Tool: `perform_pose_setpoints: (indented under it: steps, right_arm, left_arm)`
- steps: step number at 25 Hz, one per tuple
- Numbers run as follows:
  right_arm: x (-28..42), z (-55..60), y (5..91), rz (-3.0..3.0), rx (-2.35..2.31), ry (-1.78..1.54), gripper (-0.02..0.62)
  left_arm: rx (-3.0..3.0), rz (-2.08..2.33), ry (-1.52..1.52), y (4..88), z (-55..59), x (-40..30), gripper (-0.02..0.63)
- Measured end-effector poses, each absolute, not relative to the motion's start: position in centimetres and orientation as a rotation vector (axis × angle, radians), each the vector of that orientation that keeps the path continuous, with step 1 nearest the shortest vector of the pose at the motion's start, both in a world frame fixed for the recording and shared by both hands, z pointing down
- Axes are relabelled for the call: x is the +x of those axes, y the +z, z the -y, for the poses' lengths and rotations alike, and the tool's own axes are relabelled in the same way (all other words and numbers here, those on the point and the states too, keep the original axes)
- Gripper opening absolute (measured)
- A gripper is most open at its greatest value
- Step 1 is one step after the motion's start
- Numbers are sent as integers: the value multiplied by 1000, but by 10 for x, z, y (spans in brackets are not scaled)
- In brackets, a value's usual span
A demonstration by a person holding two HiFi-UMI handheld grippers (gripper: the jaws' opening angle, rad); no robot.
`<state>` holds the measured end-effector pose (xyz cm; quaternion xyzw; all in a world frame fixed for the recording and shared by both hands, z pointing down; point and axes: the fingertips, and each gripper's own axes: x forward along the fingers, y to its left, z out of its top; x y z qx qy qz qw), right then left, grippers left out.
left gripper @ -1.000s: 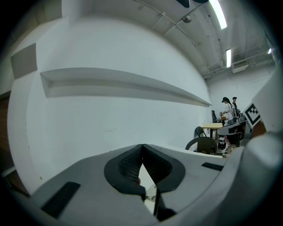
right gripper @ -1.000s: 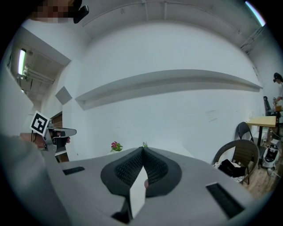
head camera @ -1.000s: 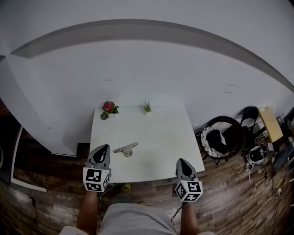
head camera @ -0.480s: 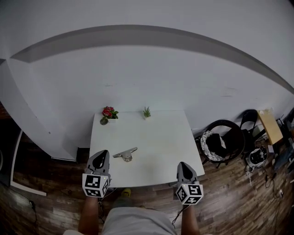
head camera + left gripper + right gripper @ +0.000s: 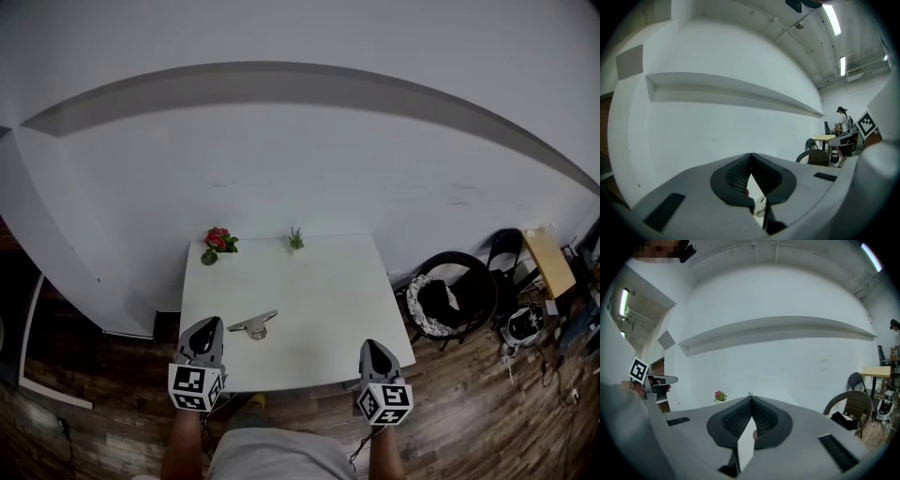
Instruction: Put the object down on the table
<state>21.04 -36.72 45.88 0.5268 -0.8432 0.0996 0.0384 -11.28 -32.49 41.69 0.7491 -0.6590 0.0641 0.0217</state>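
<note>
A small grey metal object (image 5: 253, 325) lies on the white table (image 5: 319, 291), left of its middle, with nothing touching it. My left gripper (image 5: 210, 325) hovers at the table's near left edge, just left of and nearer than the object, jaws shut and empty. In the left gripper view the pads (image 5: 740, 174) meet at the tip. My right gripper (image 5: 369, 346) is held at the near right edge, well apart from the object, also shut with nothing between its pads (image 5: 761, 417).
A pot of red flowers (image 5: 217, 241) and a small green plant (image 5: 296, 240) stand at the table's far edge against the white wall. A black round chair (image 5: 448, 291) and clutter sit on the wooden floor to the right.
The head view has shifted, so the table sits a little lower in the frame. The metal object lies in the same spot. Both grippers stay shut near the front edge.
</note>
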Motion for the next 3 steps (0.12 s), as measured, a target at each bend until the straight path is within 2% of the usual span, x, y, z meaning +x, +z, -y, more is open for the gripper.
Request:
perform_pose_setpoints:
  steps: [3]
  right_arm:
    - [212,366,458,2582,1617,304,6]
  left_arm:
    - [2317,2034,200,419,322,-111,18]
